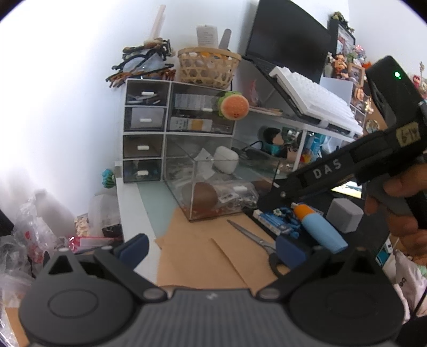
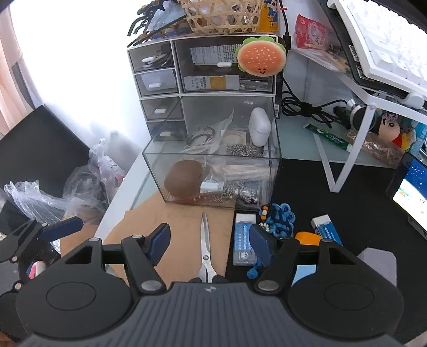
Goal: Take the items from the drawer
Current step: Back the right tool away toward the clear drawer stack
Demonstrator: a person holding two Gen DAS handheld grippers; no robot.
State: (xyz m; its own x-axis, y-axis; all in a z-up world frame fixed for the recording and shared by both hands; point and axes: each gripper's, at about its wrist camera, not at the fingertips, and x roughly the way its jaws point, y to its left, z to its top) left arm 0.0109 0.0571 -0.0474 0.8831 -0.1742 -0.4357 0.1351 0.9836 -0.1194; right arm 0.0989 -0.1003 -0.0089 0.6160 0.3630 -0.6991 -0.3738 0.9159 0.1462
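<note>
A cluttered desk against a white wall: black mat to the right, brown paper sheet point(image 2: 170, 221) in front, white drawer organizer point(image 2: 202, 77) at the back with a woven basket point(image 2: 221, 16) on top and a burger plush point(image 2: 261, 58) hanging at its front. Pulled well out of the organizer's lower right bay, a clear drawer point(image 2: 213, 170), its front edge resting just over the brown paper. Inside: a brown rounded object point(image 2: 184, 178) at the front left corner, a white earbud case point(image 2: 259, 126) standing toward the back right, plastic packets and loose small metal bits in between. Already out on the desk, by the look of it: scissors point(image 2: 206, 248), two blue-and-white erasers point(image 2: 241, 240), a blue knotted cord point(image 2: 280, 217), a light blue tube with an orange cap point(image 1: 317, 227). Step in hand, judged from this: between picks, lining up for the next item. Right gripper point(image 2: 210, 245) with jaws fairly wide and nothing between them, hovering above the scissors, tilted down, just short of the drawer front; drawer contents ahead and slightly beyond. Left gripper point(image 1: 210, 248) likewise wide and empty, held back over the paper, drawer ahead of it, the right tool crossing its view from the right. Next move probably calls for reaching over the drawer's front wall, dropping the fingers around the brown object or the earbud case, then closing without catching the glassy wall or the packets.
</note>
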